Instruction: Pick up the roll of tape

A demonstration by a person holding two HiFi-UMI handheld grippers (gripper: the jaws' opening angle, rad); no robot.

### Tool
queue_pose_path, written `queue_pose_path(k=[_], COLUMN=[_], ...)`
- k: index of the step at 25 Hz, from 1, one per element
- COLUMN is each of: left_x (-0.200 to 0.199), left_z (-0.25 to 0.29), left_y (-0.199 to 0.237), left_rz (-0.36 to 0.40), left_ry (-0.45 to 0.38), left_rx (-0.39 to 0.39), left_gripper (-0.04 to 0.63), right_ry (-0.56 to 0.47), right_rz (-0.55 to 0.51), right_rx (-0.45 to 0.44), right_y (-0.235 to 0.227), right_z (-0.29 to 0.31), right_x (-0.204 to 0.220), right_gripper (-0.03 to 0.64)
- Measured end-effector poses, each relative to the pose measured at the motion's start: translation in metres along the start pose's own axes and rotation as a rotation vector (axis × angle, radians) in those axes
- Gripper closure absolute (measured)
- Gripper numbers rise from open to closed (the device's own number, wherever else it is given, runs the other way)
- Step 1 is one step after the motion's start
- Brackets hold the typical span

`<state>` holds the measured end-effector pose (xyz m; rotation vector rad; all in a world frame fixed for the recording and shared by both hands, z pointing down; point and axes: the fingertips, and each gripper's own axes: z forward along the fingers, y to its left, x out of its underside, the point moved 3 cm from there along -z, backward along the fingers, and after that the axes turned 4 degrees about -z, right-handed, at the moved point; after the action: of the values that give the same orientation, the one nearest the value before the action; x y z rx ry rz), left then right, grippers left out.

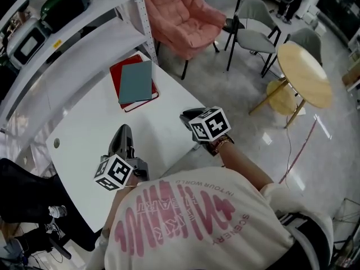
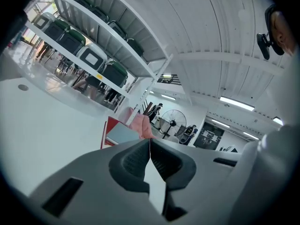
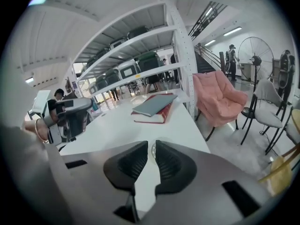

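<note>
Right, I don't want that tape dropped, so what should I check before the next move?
1. Roll of tape between the right gripper's pads: ok, pinched near the tips.
2. How deep the tape sits in the pads: cannot tell, only its edge shows.
3. Left gripper shut and empty: ok.
4. Stacked books well away from both grippers: ok.

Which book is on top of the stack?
The grey-blue book. It lies flat on the red book, which shows only as a border around its edges.
</note>
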<state>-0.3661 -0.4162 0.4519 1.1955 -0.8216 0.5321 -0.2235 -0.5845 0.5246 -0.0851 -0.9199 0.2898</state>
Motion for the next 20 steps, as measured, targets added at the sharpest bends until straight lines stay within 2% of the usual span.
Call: queue_pose_path(k=[6, 12, 20], left_x=[-0.013, -0.042, -0.064], left_z=[-0.010, -0.021, -0.047], left_y=[-0.018, -0.040, -0.069], left_rz=[-0.018, 0.018, 0.065], left_ry=[-0.011, -0.052, -0.061], left_rx=[0.057, 0.138, 0.250], left_gripper=[0.571, 0.571, 0.571], right_ry=[-0.144, -0.311, -0.420], right_rz=[0.008, 0.047, 0.034], right_rx=[0.017, 0.028, 0.105], right_y=[0.022, 0.047, 0.078], right_z=[-0.037, -0.082, -0.128], right_x=[-0.036, -0.069, -0.088], right_gripper=[0.551, 0.551, 0.550])
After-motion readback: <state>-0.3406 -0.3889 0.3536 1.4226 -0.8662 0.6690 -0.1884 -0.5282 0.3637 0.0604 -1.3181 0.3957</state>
